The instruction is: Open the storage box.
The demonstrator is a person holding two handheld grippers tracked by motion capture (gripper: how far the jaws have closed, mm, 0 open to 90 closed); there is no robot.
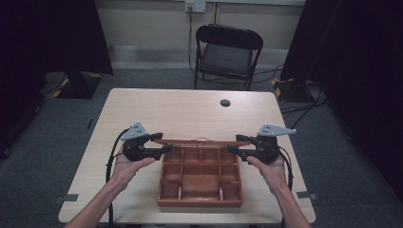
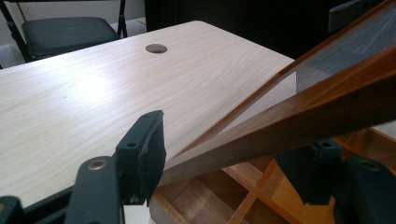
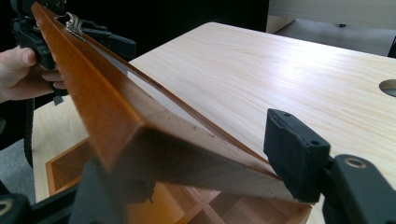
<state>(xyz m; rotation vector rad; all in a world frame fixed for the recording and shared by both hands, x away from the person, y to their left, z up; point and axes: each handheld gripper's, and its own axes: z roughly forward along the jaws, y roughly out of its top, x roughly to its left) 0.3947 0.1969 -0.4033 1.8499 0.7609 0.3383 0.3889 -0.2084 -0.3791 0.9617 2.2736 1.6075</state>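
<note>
Where gripper views reveal glass, left gripper (image 1: 159, 144) and right gripper (image 1: 241, 145) spread around lid (image 1: 197, 141).

Box lid (image 3: 140, 140): reddish-brown wood, smooth satin finish, clear glossy pane. Table (image 1: 180, 111): pale wood-grain laminate, slight sheen.

Hand-held grippers: two, a left hand-held gripper (image 1: 160, 143) and a right hand-held gripper (image 1: 235, 143)
Hands: two, a left hand (image 1: 127, 167) and a right hand (image 1: 272, 170)
Wooden boxes: one compartment box (image 1: 200, 178) with one raised lid (image 1: 196, 141)
Surfaces: one surface (image 1: 180, 109) with one round hole (image 1: 225, 102)
Chairs: one folding chair (image 1: 227, 53)
Box compartments: exact count unclear, roughly a dozen
</note>
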